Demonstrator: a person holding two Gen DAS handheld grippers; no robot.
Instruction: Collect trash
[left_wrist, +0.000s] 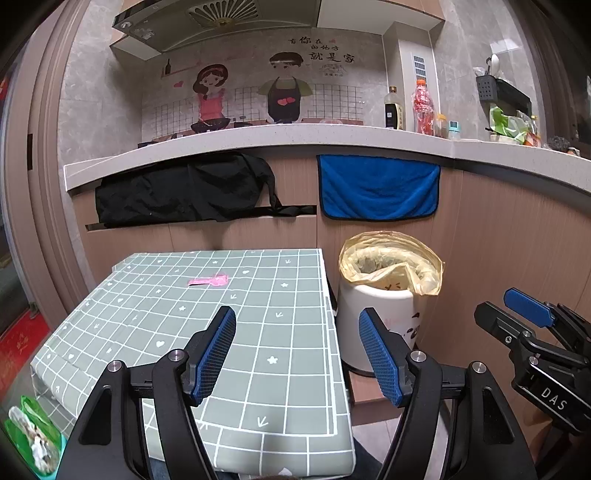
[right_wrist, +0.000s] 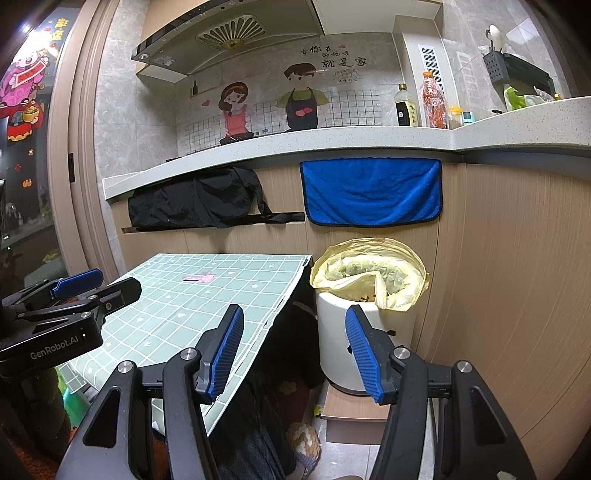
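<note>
trouble ahead could be a clumsy pinch: that pink wrapper (left_wrist: 208, 281) lies so flat on the tabletop (left_wrist: 295, 332) that fingers might slide over it or snag the checked cloth instead. both grippers hover with nothing in them, the left gripper (left_wrist: 297, 354) spread wide over the near cloth, the right gripper (right_wrist: 295, 349) spread too, facing the bin (right_wrist: 365, 332). wrapper looks thin, crinkled, long, far side of the tabletop, well apart from the yellow-bagged bin beside it.

Right tongs (right_wrist: 295, 354) agape, empty; pink wrapper (right_wrist: 199, 277) on table (right_wrist: 236, 295).
</note>
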